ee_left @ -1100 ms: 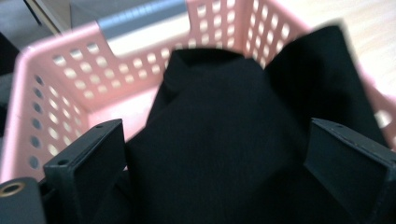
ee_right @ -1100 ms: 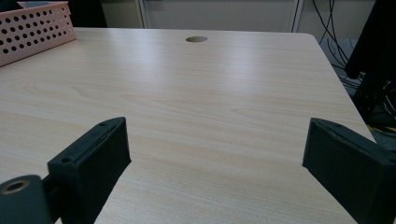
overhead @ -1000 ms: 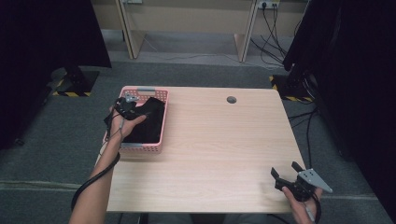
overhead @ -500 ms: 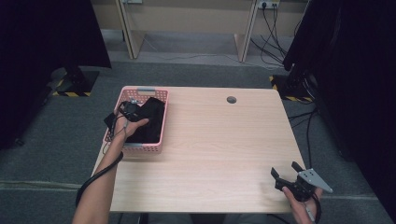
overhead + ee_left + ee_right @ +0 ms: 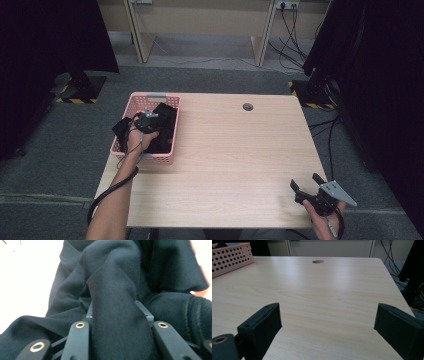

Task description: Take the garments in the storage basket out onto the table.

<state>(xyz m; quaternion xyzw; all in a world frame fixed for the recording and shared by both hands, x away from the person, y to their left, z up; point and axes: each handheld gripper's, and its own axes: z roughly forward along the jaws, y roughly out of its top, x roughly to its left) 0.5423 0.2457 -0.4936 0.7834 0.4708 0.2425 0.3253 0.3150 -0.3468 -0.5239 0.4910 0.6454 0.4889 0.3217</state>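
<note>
A pink perforated basket [image 5: 150, 96] sits at the table's left edge with crumpled black cloth [image 5: 165, 125] in it. My left gripper [image 5: 145, 119] reaches down into the basket. Its jaws have just been closing, and in the left gripper view a thick fold of the black cloth [image 5: 112, 277] is pinched between them, so the left gripper [image 5: 116, 313] is shut on it. My right gripper [image 5: 306, 181] rests at the table's near right corner. Its jaws stand wide apart over bare wood in the right gripper view [image 5: 329, 320], with nothing between them.
The light wooden table [image 5: 240, 160] has a round cable hole [image 5: 247, 106] near its far edge. The basket's corner [image 5: 229, 257] shows far left in the right gripper view. Cables and dark stands lie on the grey floor beyond the table.
My left hand has shifted a little deeper into the basket and its jaws have closed on the black cloth. The right gripper has stayed where it was.
</note>
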